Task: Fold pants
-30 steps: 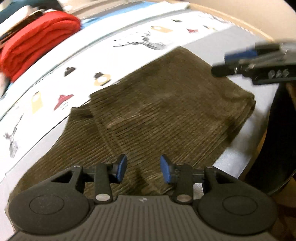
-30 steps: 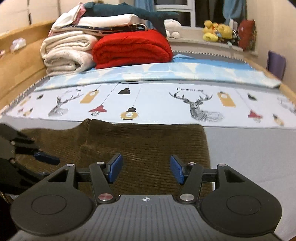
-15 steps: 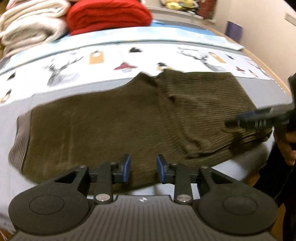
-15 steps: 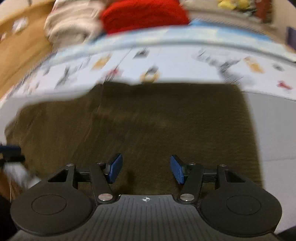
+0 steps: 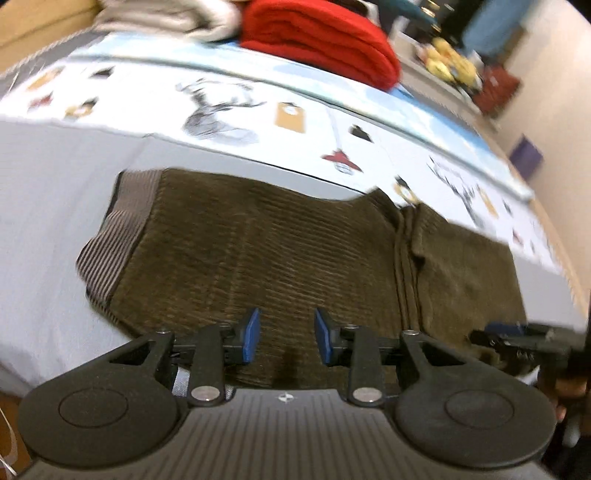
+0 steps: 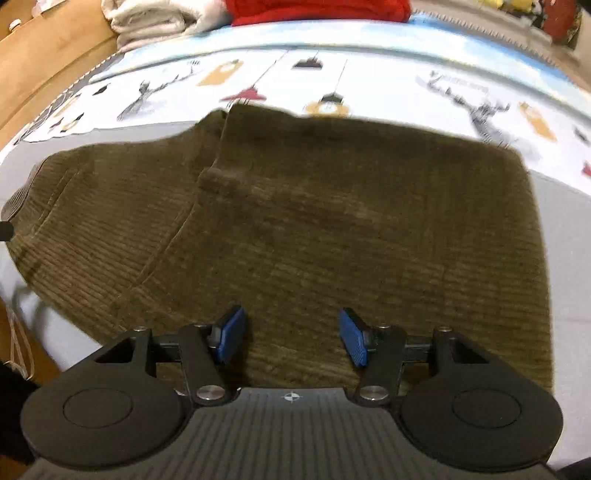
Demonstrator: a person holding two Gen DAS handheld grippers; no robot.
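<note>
Pants: olive-brown ribbed corduroy pants (image 6: 332, 221) lie flat on the grey part of the bed cover (image 6: 569, 236), near its front edge, already folded once, with one layer lapped over the other along a seam line.
Waistband: the striped grey-brown elastic waistband (image 5: 110, 236) sits at the far left end in the left wrist view, flat on the cover.
What changed: a second ago the left camera was tilted across the doubled right end of the cloth; now it faces the waistband half, and the right camera has dropped lower and closer over the doubled half. No edge of the cloth has been lifted between the pictures.
Meaning for the task: my judgement is that both tools are lining up along the near edge for the next fold, which has not begun.
Left gripper (image 5: 284, 334): jaws moderately parted, wider than half a second ago, nothing between them; they hover over the near edge, contact not certain.
Right gripper (image 6: 291, 336): jaws wide apart, holding nothing, just over the near edge of the doubled half.
Background: a folded red blanket (image 5: 317, 33) and a cream one (image 6: 155, 18) lie well apart at the far side.
</note>
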